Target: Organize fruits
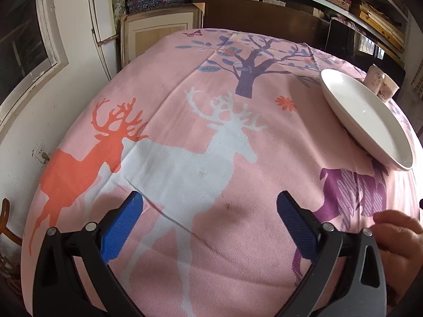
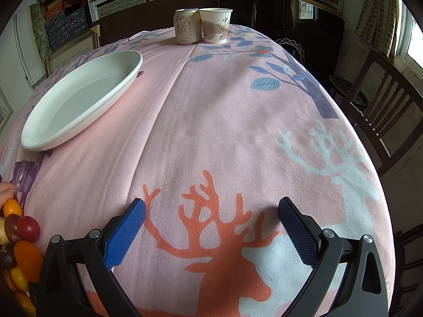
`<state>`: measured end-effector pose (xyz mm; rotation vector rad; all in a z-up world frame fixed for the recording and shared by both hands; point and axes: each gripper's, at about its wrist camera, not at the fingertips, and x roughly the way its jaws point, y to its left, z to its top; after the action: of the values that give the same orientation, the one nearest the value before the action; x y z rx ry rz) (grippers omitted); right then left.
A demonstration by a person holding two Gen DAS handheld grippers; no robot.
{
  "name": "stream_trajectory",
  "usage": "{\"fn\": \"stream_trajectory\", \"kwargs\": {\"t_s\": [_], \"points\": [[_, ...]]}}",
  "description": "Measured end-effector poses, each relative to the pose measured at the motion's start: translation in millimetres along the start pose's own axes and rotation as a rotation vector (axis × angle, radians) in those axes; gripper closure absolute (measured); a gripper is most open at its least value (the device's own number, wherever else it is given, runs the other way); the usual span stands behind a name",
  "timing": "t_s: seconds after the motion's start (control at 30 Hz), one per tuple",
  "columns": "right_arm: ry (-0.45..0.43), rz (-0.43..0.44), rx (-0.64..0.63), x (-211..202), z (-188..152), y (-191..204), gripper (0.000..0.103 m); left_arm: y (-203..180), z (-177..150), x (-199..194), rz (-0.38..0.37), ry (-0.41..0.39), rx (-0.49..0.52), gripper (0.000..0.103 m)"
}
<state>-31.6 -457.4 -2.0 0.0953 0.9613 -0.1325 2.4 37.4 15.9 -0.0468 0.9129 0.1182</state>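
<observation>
A pile of small fruits (image 2: 18, 248), orange, red and dark purple, lies at the far left edge of the right wrist view, with a hand (image 2: 6, 189) touching the top one. An empty white oval plate (image 2: 79, 97) sits on the pink deer-print tablecloth (image 2: 211, 132); it also shows in the left wrist view (image 1: 364, 113) at the right. My left gripper (image 1: 210, 202) is open and empty above the cloth. My right gripper (image 2: 211, 207) is open and empty, to the right of the fruits.
A drink can (image 2: 186, 26) and a paper cup (image 2: 215, 25) stand at the table's far edge. A wooden chair (image 2: 383, 116) stands to the right of the table. A hand (image 1: 399, 235) is by the left gripper. A white wall and window frame are to the left.
</observation>
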Motion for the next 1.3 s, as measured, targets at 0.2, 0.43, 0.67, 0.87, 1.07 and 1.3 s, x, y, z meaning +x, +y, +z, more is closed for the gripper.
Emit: {"fn": "stream_trajectory", "kwargs": {"t_s": [0.2, 0.43, 0.67, 0.87, 1.07, 1.3], "points": [[0.0, 0.0, 0.0, 0, 0, 0, 0.003, -6, -1, 1, 0.017, 0.001, 0.03, 0.004], [0.0, 0.0, 0.0, 0, 0, 0, 0.003, -2, 0, 2, 0.01, 0.005, 0.01, 0.004], [0.0, 0.0, 0.0, 0, 0, 0, 0.003, -9, -1, 1, 0.024, 0.0, 0.04, 0.004], [0.0, 0.0, 0.0, 0, 0, 0, 0.003, -7, -1, 2, 0.018, 0.005, 0.028, 0.004], [0.0, 0.0, 0.0, 0, 0, 0, 0.003, -4, -2, -4, -0.006, -0.011, 0.018, 0.004], [0.0, 0.0, 0.0, 0, 0, 0, 0.003, -9, -6, -12, -0.052, -0.005, 0.024, 0.004]]}}
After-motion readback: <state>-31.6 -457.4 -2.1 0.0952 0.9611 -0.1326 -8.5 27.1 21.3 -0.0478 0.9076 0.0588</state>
